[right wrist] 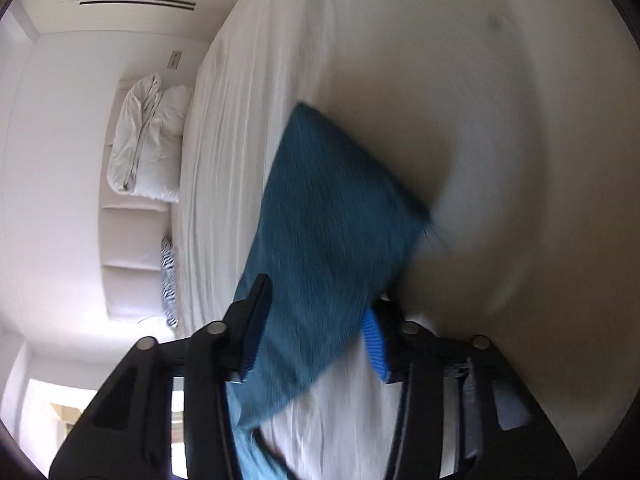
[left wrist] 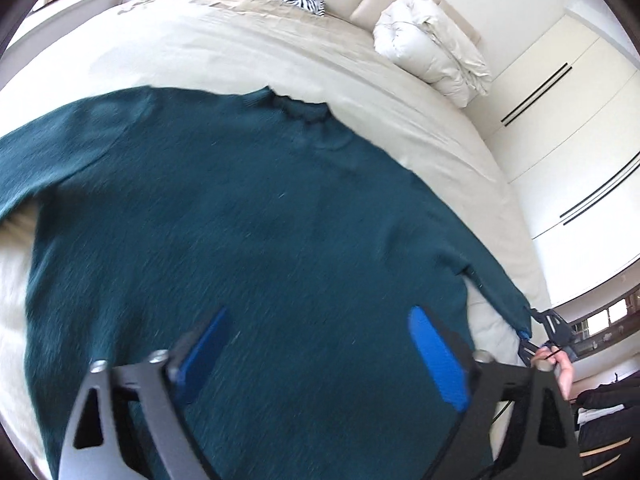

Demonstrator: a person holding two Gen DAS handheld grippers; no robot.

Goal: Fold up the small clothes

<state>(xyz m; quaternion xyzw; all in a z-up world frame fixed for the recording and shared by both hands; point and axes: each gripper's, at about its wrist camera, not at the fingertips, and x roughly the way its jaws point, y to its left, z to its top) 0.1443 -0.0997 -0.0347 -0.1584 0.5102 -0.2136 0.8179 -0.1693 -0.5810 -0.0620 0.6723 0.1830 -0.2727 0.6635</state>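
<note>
The left tool [left wrist: 316, 344] hangs open over the sweater [left wrist: 240, 220] on the bed [left wrist: 280, 56] (beige cover); the right tool [right wrist: 316, 332] grips its sleeve [right wrist: 328, 216].

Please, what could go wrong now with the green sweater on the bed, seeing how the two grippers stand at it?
1. The right gripper has only the sleeve end between its jaws; whether they already press is unclear, so it might slip out.
2. The left gripper hovers with open jaws over the sweater, gripping nothing. Pulling the sleeve could drag the whole body across the bed and spoil its flat lay.
</note>
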